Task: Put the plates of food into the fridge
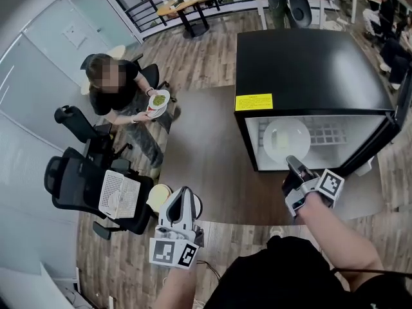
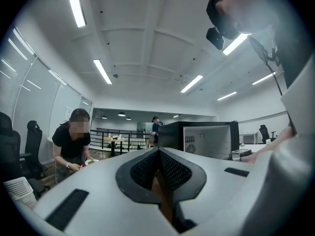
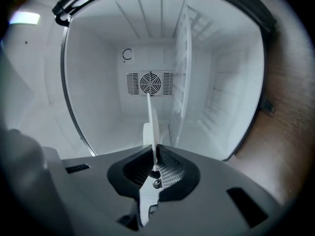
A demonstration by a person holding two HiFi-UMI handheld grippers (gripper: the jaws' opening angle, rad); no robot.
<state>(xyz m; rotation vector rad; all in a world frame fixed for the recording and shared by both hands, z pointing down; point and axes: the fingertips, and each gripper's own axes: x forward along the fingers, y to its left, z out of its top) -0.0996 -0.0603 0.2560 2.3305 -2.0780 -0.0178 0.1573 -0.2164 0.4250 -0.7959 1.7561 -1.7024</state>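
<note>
A black mini fridge (image 1: 309, 63) stands open, its white inside (image 3: 98, 82) facing me. My right gripper (image 1: 291, 161) reaches into the opening, shut on the rim of a white plate (image 1: 286, 139). In the right gripper view that plate (image 3: 150, 122) shows edge-on, clamped at the right gripper (image 3: 156, 154), with the fan grille (image 3: 150, 83) behind it. My left gripper (image 1: 182, 195) hangs low at the left, shut, holding nothing I can see. In its own view the left gripper (image 2: 158, 152) points at a person (image 2: 71, 141) who holds a plate of green food (image 1: 159, 100).
The fridge door (image 1: 396, 118) stands open at the right, and a wire shelf (image 3: 181, 82) sits inside. Black office chairs (image 1: 77, 185) and a white basket (image 1: 119, 195) crowd the left. A pale round object (image 1: 158, 197) lies beside my left gripper. Tables and railings (image 1: 183, 5) stand at the back.
</note>
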